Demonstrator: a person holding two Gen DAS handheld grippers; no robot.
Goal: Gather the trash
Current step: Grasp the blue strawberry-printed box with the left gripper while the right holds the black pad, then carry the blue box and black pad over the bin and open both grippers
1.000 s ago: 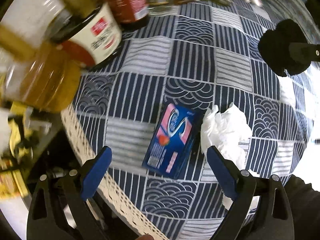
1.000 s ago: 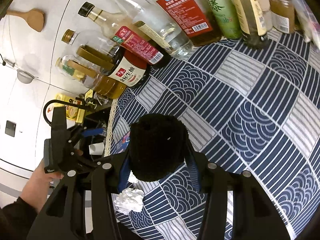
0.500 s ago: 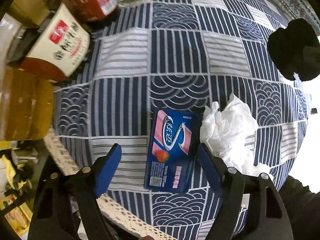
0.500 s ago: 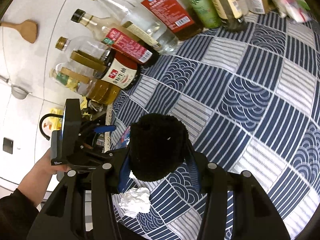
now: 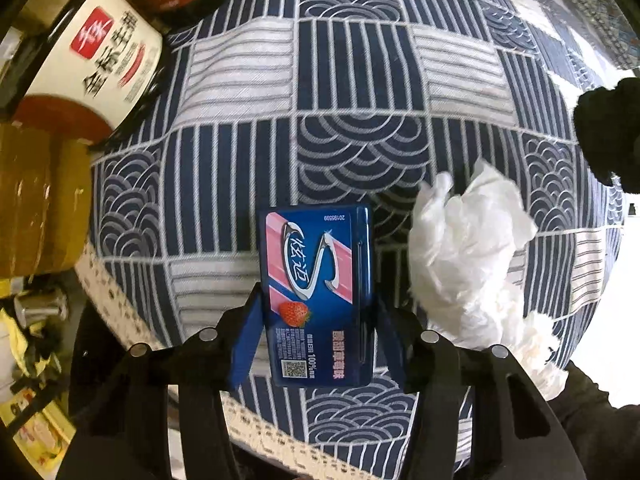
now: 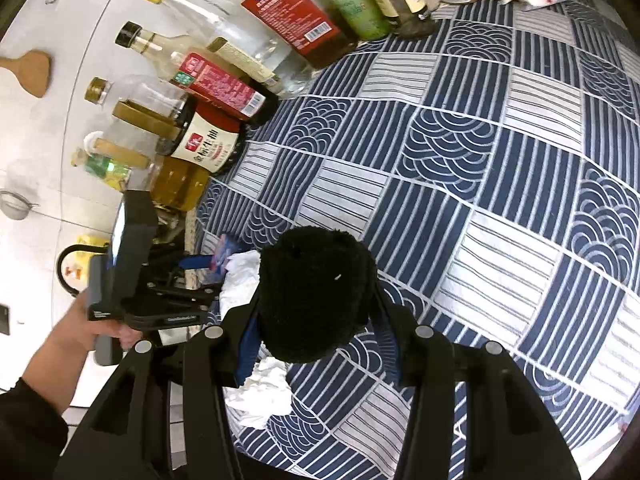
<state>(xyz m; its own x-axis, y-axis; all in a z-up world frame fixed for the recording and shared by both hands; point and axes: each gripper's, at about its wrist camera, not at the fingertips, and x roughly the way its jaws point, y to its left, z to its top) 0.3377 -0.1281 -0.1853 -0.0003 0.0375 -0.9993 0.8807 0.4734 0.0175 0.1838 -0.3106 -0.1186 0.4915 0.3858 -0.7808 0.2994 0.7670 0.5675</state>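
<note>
A blue gum box [image 5: 316,264] with a strawberry picture lies flat on the checked tablecloth [image 5: 360,80] near its lace edge. My left gripper [image 5: 316,300] points straight down over it. Its jaws are closing, and the blue pads [image 5: 246,344] touch both long sides of the box. A crumpled white tissue [image 5: 464,248] lies just right of the box, with a second wad [image 5: 536,344] nearer the edge. My right gripper [image 6: 318,320] is shut on a black fuzzy lump [image 6: 316,292], held above the cloth. From there I see the left gripper [image 6: 200,264] and the tissues [image 6: 244,276].
A soy sauce bottle [image 5: 92,60] and an oil bottle [image 5: 36,208] stand close to the box on the left. More bottles [image 6: 280,20] line the wall side. The table's lace edge [image 5: 120,304] runs just behind the left gripper. A person's hand [image 6: 92,328] holds that gripper.
The left gripper came down over the gum box and its jaws narrowed from wide apart to touching the box's sides. The right gripper shifted sideways, still holding the black lump.
</note>
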